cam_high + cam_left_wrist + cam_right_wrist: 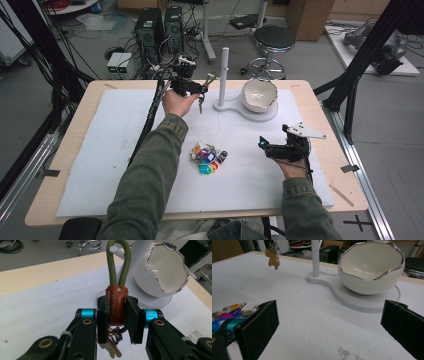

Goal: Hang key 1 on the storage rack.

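Note:
My left gripper [204,89] [117,315] is shut on the brown leather tab [116,305] of a keychain at the far middle of the table. Its green cord loop [118,262] points up and away, close to the peg [116,251] of the white stand's post [224,75] [315,257]. Keys [112,347] [201,104] hang below the jaws, and a tan charm [273,257] dangles in the right gripper view. My right gripper [262,146] [329,325] stands open above the mat at the right, with nothing between its pads.
A white silver-rimmed bowl [259,95] [372,267] [162,272] sits on the stand's base [235,107] [362,302]. A pile of keys with coloured tags [207,156] [229,312] lies mid-mat, left of my right gripper. A stool [272,40] and computer towers [150,27] stand beyond the table.

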`<state>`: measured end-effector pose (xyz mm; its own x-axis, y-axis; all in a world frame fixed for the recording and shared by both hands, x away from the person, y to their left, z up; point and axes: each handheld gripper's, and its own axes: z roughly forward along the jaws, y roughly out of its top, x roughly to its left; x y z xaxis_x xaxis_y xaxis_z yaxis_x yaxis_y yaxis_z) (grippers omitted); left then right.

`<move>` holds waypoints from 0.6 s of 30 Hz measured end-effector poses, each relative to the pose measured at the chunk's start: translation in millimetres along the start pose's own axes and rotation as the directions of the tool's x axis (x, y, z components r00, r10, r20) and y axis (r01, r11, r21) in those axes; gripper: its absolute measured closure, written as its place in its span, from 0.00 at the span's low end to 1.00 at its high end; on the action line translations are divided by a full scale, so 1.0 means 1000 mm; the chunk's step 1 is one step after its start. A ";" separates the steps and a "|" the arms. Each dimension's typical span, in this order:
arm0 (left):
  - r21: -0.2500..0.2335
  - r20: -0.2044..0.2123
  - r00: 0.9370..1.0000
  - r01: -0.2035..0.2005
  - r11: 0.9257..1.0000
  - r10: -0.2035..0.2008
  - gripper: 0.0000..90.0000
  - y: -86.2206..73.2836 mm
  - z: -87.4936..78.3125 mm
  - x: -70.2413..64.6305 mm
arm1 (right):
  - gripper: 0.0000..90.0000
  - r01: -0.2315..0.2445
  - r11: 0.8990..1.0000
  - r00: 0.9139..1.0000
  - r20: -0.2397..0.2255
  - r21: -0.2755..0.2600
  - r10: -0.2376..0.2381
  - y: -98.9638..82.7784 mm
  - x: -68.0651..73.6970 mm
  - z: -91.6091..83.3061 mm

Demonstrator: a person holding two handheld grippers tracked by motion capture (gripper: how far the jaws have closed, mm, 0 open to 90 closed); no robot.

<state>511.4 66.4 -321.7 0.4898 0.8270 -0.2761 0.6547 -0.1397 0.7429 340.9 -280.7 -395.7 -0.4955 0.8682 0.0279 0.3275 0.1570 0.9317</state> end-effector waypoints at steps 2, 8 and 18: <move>0.003 0.004 1.000 0.003 1.000 -0.003 0.81 -0.001 0.003 0.001 | 0.01 -0.002 1.000 1.000 0.002 0.002 0.002 0.000 0.000 0.000; 0.015 0.010 1.000 -0.018 1.000 0.017 0.81 -0.003 0.013 0.001 | 0.01 0.003 1.000 1.000 0.003 0.009 -0.003 -0.001 0.000 0.000; 0.020 0.024 0.999 -0.041 0.999 0.040 0.80 -0.006 0.026 0.000 | 0.01 0.004 1.000 1.000 0.012 0.013 -0.004 -0.002 -0.001 -0.001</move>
<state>522.5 53.4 -342.1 0.5295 0.8072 -0.2609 0.6456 -0.1840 0.7412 339.4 -282.4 -397.2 -0.4868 0.8733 0.0197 0.3361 0.1665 0.9270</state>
